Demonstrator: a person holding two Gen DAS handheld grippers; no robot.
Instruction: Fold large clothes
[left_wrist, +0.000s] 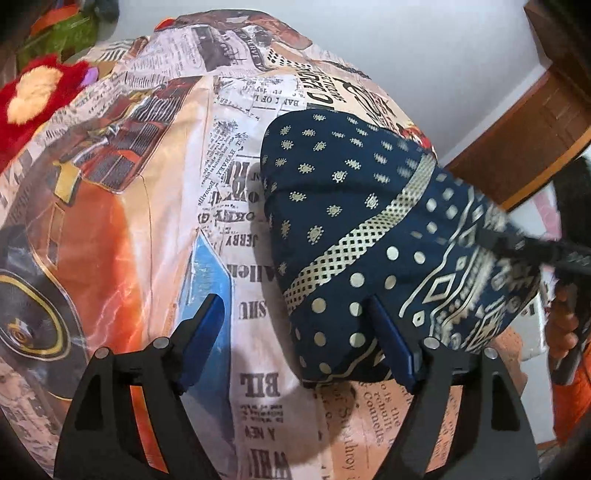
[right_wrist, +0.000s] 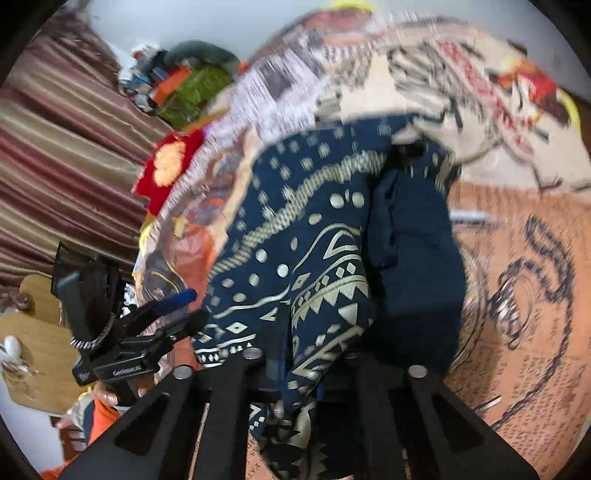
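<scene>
A navy garment (left_wrist: 369, 229) with gold dots and geometric print lies bunched on a bed covered by a newspaper-and-car print sheet (left_wrist: 155, 206). My left gripper (left_wrist: 295, 321) is open, its blue-padded fingers (left_wrist: 205, 325) spread at the garment's near edge; the right finger touches the cloth. My right gripper (right_wrist: 299, 354) is shut on the navy garment (right_wrist: 295, 266), which drapes over and between its fingers; the view is blurred. The right gripper also shows in the left wrist view (left_wrist: 543, 254) at the garment's right end. The left gripper shows in the right wrist view (right_wrist: 173, 306).
A red and cream plush toy (left_wrist: 33, 96) and a green item (left_wrist: 62, 33) lie at the bed's far left. A wooden furniture piece (left_wrist: 532, 122) stands at the right. Striped curtains (right_wrist: 62, 155) hang beside the bed.
</scene>
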